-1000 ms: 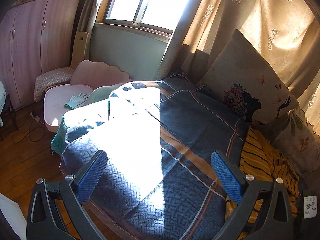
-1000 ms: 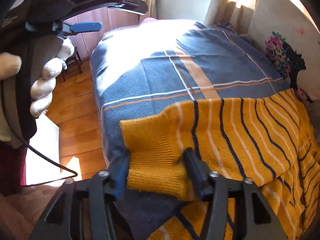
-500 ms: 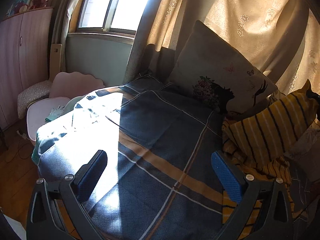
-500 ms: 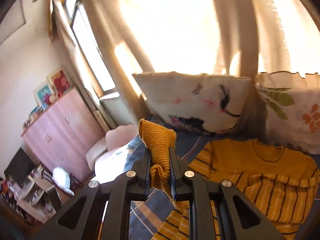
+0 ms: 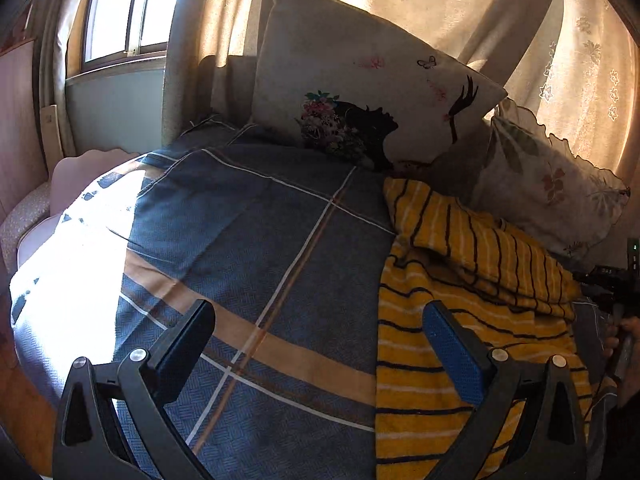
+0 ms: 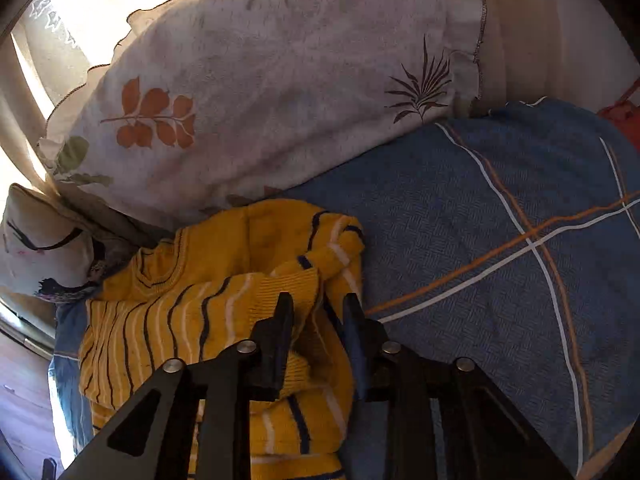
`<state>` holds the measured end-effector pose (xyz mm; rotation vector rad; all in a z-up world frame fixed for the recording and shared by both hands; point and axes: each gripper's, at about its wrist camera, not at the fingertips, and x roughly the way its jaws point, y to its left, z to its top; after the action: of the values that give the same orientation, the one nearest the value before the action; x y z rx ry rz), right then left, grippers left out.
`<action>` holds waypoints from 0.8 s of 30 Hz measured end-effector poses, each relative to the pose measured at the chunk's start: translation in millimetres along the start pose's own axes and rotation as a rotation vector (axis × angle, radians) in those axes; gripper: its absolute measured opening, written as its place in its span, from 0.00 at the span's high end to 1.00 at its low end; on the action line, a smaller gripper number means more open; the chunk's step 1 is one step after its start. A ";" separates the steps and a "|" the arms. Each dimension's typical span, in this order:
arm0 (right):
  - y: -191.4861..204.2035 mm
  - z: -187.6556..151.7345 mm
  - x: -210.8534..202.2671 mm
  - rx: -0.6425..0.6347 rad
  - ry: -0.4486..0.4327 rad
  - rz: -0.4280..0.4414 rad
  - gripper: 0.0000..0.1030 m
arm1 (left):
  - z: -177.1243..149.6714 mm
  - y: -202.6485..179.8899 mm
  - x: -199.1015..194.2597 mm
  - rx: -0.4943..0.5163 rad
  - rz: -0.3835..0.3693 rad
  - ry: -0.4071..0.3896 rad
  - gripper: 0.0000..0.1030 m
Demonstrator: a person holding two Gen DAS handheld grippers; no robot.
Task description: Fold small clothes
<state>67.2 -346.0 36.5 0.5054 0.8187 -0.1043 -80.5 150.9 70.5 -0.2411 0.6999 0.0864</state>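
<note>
- Left gripper: jaws wide apart, nothing between them. It hangs above the blue plaid bedspread, its right finger over the near edge of the sweater.
- Bedspread: a sunlit patch lies on its left part; white and orange stripes cross it.
- Silhouette cushion: propped against the curtain at the far edge of the bedspread, to the left of the sweater.
- Yellow striped sweater: lies on the right part of the bedspread, one part folded over on top, its far end close to the leaf-print pillow.
- Right gripper: jaws narrowly apart and opening. A ribbed part of the sweater lies between them; the pads do not appear to press on it.
- In the right wrist view, the sweater is bunched on the bedspread, its collar end just below the leaf-print pillow.
- A hand shows at the right edge of the left wrist view, beside the sweater.
</note>
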 end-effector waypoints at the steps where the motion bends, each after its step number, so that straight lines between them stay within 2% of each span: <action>1: -4.4 -5.0 -7.8 -0.006 -0.006 0.025 0.50 | -2.2 -2.1 4.1 0.004 -0.003 0.015 0.00; 2: -5.5 -10.7 -14.3 -0.017 -0.013 0.049 0.42 | -4.6 -3.8 8.0 0.004 -0.012 0.031 0.00; 6: -0.5 -41.3 -38.4 -0.092 0.023 0.125 0.42 | -18.1 -9.7 24.3 -0.002 -0.060 0.106 0.00; 10: -5.2 -81.4 -56.0 -0.139 0.059 0.186 0.42 | -32.4 -12.7 36.7 -0.016 -0.140 0.187 0.00; 13: -17.8 -108.2 -71.4 -0.130 0.064 0.245 0.42 | -42.2 -12.7 42.5 -0.052 -0.214 0.242 0.00; 15: -26.4 -123.2 -80.9 -0.116 0.054 0.260 0.42 | -47.7 -12.1 42.7 -0.074 -0.256 0.270 0.06; 18: -45.8 -134.6 -103.9 -0.091 0.068 0.301 0.42 | -53.8 -14.7 31.6 -0.052 -0.284 0.263 0.09; 21: -67.9 -136.4 -144.6 -0.093 0.012 0.262 0.40 | -60.7 -15.1 19.2 -0.042 -0.321 0.260 0.09; 24: -86.3 -141.2 -184.7 -0.120 -0.069 0.150 0.28 | -71.3 -12.1 10.8 -0.058 -0.358 0.276 0.09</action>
<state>-178.4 -374.4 55.2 0.4464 0.7121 0.0650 -115.1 121.5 13.1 -0.4358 0.9186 -0.2735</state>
